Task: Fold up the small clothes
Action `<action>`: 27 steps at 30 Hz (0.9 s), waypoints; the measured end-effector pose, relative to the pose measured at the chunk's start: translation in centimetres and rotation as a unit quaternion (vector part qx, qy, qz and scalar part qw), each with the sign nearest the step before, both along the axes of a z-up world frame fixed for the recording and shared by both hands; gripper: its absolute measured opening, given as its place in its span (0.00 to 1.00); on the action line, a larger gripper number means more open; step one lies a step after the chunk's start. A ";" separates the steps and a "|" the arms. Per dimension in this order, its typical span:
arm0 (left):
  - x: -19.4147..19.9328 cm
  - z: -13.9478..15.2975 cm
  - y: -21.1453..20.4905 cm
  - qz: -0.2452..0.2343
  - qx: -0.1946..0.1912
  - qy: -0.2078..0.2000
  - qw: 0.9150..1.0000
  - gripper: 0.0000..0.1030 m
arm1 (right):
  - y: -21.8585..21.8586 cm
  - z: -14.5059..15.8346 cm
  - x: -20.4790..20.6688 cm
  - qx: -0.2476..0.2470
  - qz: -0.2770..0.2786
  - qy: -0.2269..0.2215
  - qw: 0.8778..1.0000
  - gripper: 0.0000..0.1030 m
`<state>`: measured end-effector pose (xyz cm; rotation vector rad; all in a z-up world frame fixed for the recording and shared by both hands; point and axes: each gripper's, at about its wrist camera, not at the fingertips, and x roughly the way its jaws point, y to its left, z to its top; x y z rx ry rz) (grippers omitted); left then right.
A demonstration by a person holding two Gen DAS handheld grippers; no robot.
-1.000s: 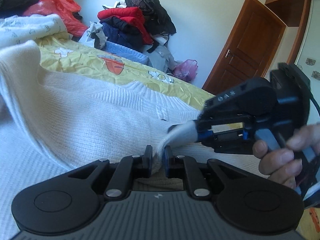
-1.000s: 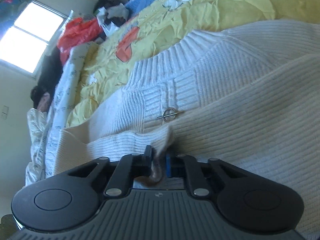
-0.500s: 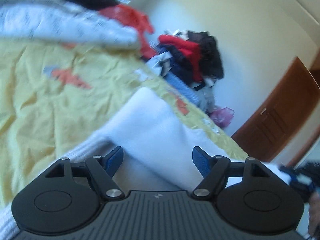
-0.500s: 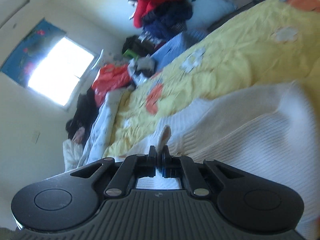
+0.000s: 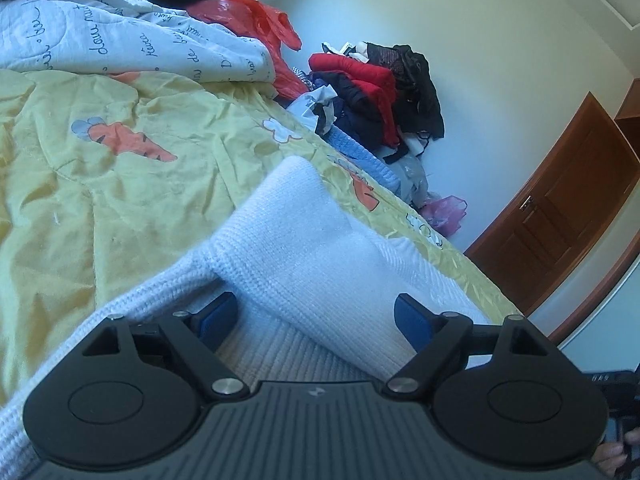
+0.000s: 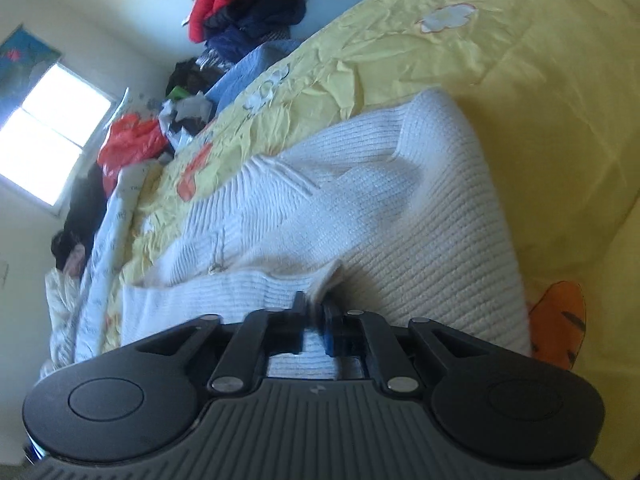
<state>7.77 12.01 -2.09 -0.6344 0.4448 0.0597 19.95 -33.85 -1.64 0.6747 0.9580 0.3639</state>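
A white knitted sweater (image 5: 304, 240) lies folded on the yellow bedspread (image 5: 120, 184). My left gripper (image 5: 316, 316) hangs just above its near edge. Its jaws are wide apart and still opening, and the blue pads (image 5: 218, 314) stand clear of the knit lying below them. In the right wrist view the sweater (image 6: 400, 208) spreads out ahead. My right gripper (image 6: 314, 310) is at the hem, its jaws a narrow gap apart and opening. A corner of the knit (image 6: 330, 276) sticks up between the tips, no longer pinched.
A white printed quilt (image 5: 120, 40) and a red plastic bag (image 5: 256, 28) lie at the bed's far side. A heap of red and dark clothes (image 5: 372, 92) is piled against the wall. A brown wooden door (image 5: 560, 220) stands at right. A person's fingers (image 5: 612, 454) show at the lower right.
Both grippers carried pinched sweater fabric across, laying a fold. The left gripper then let go and spread wide. The right gripper's jaws have just parted from the hem.
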 end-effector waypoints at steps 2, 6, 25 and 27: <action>0.0 0.0 0.0 0.000 0.000 0.000 1.000 0.84 | 0.1 1.5 -0.5 -0.030 -0.036 -0.028 0.999 0.39; 0.0 0.0 0.0 -0.001 0.000 -0.001 1.000 0.85 | 2.1 4.4 -1.6 -0.087 -0.027 -0.102 0.991 0.72; -1.0 2.3 -2.2 -0.047 0.084 0.024 0.995 0.86 | 4.9 3.2 -4.6 -0.209 0.012 -0.115 0.971 0.31; -1.2 3.1 -3.5 -0.068 0.118 0.024 0.990 0.86 | 5.2 4.2 -7.0 -0.200 0.025 -0.148 0.968 0.31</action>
